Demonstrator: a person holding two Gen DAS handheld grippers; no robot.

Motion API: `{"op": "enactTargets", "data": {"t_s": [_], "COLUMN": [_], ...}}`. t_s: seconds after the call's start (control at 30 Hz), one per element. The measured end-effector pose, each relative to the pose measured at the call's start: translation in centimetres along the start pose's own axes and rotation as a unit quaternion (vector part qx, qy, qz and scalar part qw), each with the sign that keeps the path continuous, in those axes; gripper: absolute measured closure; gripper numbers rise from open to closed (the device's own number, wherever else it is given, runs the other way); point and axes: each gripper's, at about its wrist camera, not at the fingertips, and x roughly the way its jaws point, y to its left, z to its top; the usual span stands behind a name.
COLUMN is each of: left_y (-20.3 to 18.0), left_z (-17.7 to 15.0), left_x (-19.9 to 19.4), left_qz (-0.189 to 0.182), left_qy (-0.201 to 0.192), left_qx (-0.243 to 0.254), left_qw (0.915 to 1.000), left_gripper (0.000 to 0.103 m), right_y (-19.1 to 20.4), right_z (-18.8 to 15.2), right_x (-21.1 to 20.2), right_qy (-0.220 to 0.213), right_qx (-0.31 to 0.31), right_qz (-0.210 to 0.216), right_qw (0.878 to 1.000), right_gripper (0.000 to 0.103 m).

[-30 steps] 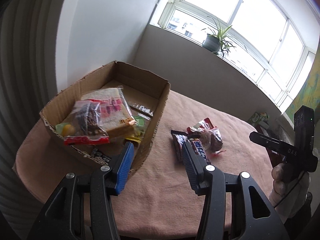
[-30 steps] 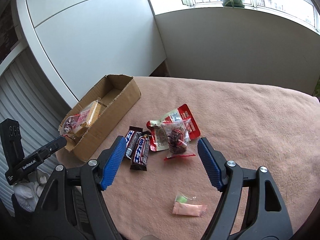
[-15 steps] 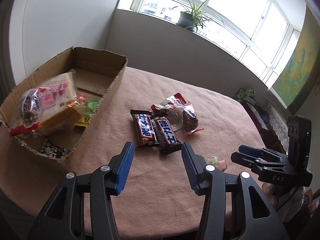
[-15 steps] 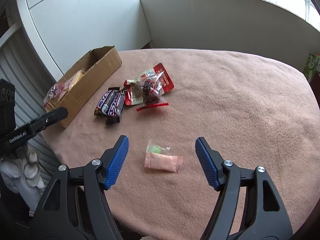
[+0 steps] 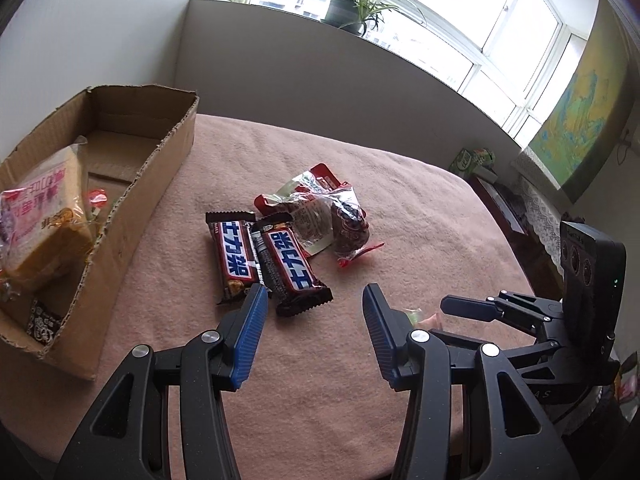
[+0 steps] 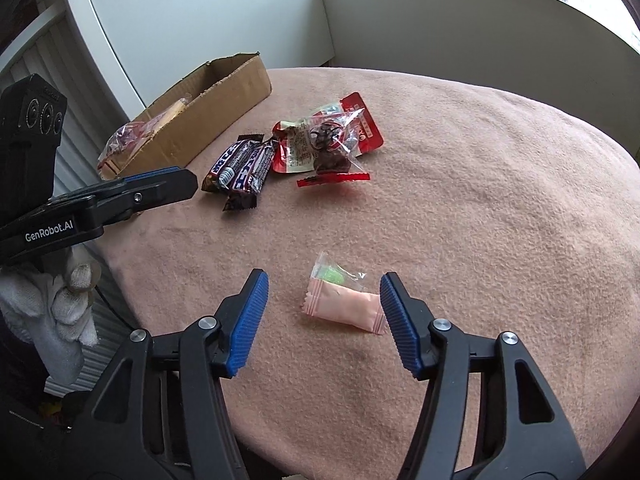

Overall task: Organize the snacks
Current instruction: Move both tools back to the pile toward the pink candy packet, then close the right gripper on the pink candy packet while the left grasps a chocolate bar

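Observation:
A cardboard box (image 5: 120, 216) at the left holds a wrapped cake (image 5: 40, 216) and other snacks; it also shows in the right wrist view (image 6: 216, 108). Two chocolate bars (image 5: 264, 258) (image 6: 240, 168) lie on the pink cloth beside a red packet and a clear bag of dark sweets (image 5: 348, 228) (image 6: 332, 144). My left gripper (image 5: 314, 320) is open and empty, just short of the bars. My right gripper (image 6: 324, 320) is open, its pads either side of a pink wrapped candy (image 6: 344, 310) and a green candy (image 6: 332, 276).
The table (image 6: 500, 200) is round and covered in pink cloth, with its edge close below both grippers. A low wall with a potted plant (image 5: 352, 12) stands behind it. A white cabinet (image 6: 200, 20) stands behind the box.
My left gripper swung right from the box to the chocolate bars. My right gripper pulled back and came down around the pink and green candies.

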Motion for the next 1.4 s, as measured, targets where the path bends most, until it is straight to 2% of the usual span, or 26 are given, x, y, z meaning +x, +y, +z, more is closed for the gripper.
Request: {"op": "enactTargets", "data": {"t_s": [0.1, 0.13, 0.2, 0.37, 0.5, 0.87, 1.0, 1.17, 1.4], "left_y": [0.1, 0.1, 0.2, 0.5, 0.6, -0.4, -0.9, -0.2, -0.7], "left_z": [0.2, 0.4, 0.5, 0.8, 1.1, 1.5, 1.4, 1.5, 1.5], "left_x": [0.5, 0.6, 0.9, 1.6, 2.4, 3.3, 4.2, 4.9, 6.3], "left_qz": [-0.003, -0.003, -0.002, 0.002, 0.008, 0.019, 0.024, 0.048, 0.067], "left_qy": [0.006, 0.008, 0.01, 0.021, 0.029, 0.035, 0.053, 0.056, 0.052], "left_qx": [0.0, 0.0, 0.001, 0.006, 0.009, 0.034, 0.048, 0.037, 0.055], "left_qw": [1.0, 1.0, 0.9999, 0.9998, 0.9995, 0.9986, 0.9972, 0.9966, 0.9949], "left_gripper": [0.055, 0.055, 0.055, 0.055, 0.055, 0.055, 0.055, 0.055, 0.055], "right_y": [-0.7, -0.9, -0.9, -0.4, -0.1, -0.3, -0.2, 0.1, 0.9], "right_z": [0.0, -0.1, -0.6, -2.0, -2.2, -2.6, -2.7, -2.4, -1.9], "right_x": [1.1, 1.3, 1.0, 0.2, -0.2, -0.4, -0.3, 0.0, 0.8], "right_qy": [0.019, 0.024, 0.028, 0.037, 0.033, 0.035, 0.035, 0.034, 0.035], "right_qx": [0.007, 0.01, 0.011, 0.004, -0.008, -0.016, -0.018, -0.019, -0.034], "right_qz": [0.006, 0.007, 0.011, 0.025, 0.004, 0.008, 0.006, 0.008, 0.005], "right_qw": [1.0, 1.0, 0.999, 0.999, 0.999, 0.999, 0.999, 0.999, 0.999], "right_gripper": [0.043, 0.049, 0.055, 0.055, 0.055, 0.055, 0.055, 0.055, 0.055]}}
